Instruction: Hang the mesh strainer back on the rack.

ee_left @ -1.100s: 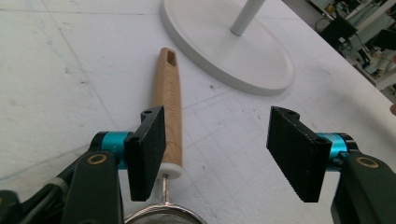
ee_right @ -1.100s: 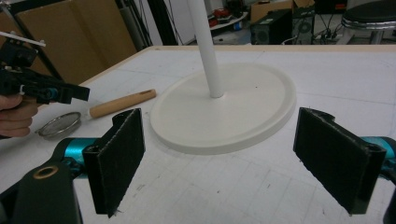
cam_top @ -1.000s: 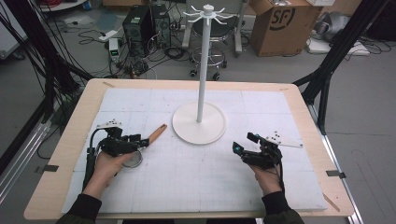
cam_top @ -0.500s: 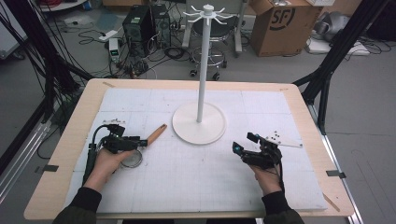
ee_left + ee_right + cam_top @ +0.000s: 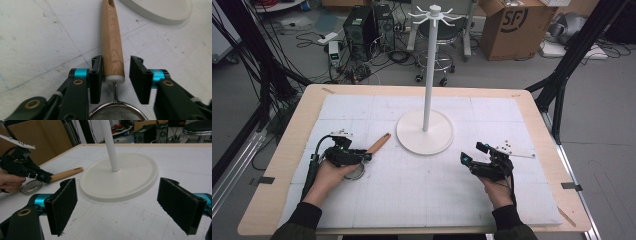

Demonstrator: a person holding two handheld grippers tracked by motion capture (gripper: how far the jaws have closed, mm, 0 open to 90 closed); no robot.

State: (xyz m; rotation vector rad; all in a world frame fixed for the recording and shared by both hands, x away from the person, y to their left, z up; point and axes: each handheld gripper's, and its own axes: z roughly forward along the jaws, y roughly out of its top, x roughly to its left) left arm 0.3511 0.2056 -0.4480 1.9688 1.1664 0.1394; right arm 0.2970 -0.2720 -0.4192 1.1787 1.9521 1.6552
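A small strainer lies on the white mat, with its wooden handle [image 5: 378, 144] [image 5: 112, 42] pointing toward the stand and its mesh bowl [image 5: 117, 113] under my left hand. My left gripper [image 5: 366, 156] [image 5: 115, 62] straddles the handle's near end. Its jaws have just been closing: the left pad [image 5: 96, 75] touches the wood, while the right pad [image 5: 137, 80] still stands a small gap off. My right gripper [image 5: 472, 153] [image 5: 117, 202] hovers open at the right with nothing between its jaws, facing the stand's base. In the right gripper view the left gripper [image 5: 37, 175] shows at the far left.
A white hook stand [image 5: 428, 85] rises from a round base [image 5: 424, 132] [image 5: 120, 180] at mid-table, just beyond the handle's tip. The mat covers a wooden table [image 5: 302, 120]. Cables, a stool and a cardboard box sit on the floor behind.
The left gripper's jaws have drawn in around the strainer's handle. Both hands have stayed nearly where they were.
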